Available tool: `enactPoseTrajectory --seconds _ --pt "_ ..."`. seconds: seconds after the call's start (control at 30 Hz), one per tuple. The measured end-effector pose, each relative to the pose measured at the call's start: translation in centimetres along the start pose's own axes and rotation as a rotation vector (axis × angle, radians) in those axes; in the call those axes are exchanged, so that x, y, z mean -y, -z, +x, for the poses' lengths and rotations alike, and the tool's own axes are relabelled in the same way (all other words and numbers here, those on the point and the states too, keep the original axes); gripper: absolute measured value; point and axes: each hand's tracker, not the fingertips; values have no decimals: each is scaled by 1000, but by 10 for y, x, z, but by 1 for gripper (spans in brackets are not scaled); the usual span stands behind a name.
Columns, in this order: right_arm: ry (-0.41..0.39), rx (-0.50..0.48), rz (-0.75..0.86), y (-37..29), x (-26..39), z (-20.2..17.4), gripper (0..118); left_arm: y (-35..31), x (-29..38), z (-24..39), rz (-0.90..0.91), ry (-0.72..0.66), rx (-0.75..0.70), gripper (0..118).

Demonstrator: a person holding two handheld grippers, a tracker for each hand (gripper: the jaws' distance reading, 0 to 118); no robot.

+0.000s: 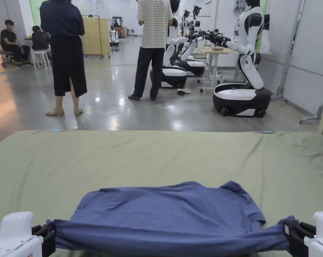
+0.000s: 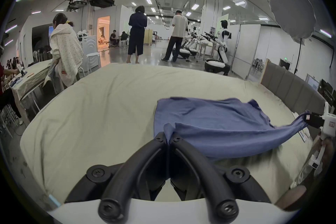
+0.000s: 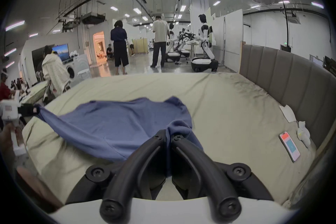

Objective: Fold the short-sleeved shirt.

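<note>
Along the lower edge of the head view, you hold the shirt (image 1: pixel 171 214) stretched between both grippers over the bed (image 1: pixel 157 154). The left gripper (image 1: pixel 48 236), at lower left, has its jaws pressed together on one corner of the near edge; its own view confirms cloth pinched at the tips. The right gripper (image 1: pixel 296 234), at lower right, is clamped the same way on the opposite corner, with fabric bunched between its closed jaws. The near edge hangs taut and slightly raised; the far part of the shirt lies flat on the bed toward frame centre, one sleeve (image 1: pixel 236 187) curled up at its right. No completed fold is visible, so judge the task as early: the body folds remain, and the sleeve needs tucking.
</note>
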Motion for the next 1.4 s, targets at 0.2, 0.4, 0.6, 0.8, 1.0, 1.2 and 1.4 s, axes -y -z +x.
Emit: enactPoseTrajectory --seconds 0.2,0.4,0.6,0.8,1.0,1.2,1.4 --pt "-130 -36 -81 -57 42 -11 4 -57 37 -4 -89 -12 -8 0" --pt "-182 -42 -193 -71 82 -12 4 -64 79 -2 -252 10 -7 0" --pt "-161 -51 -312 -51 122 0 7 -37 118 4 -376 64 -27 12" --pt "-36 -64 -249 -56 119 19 117 -61 120 -2 -225 -61 -32 102" --pt "13 -129 -16 -114 64 12 95 -158 98 16 32 -56 -3 100" --pt "44 -128 124 -163 46 -7 0 -215 88 32 171 8 29 0" --pt "31 -152 147 -182 41 -24 0 -178 93 12 29 -28 64 0"
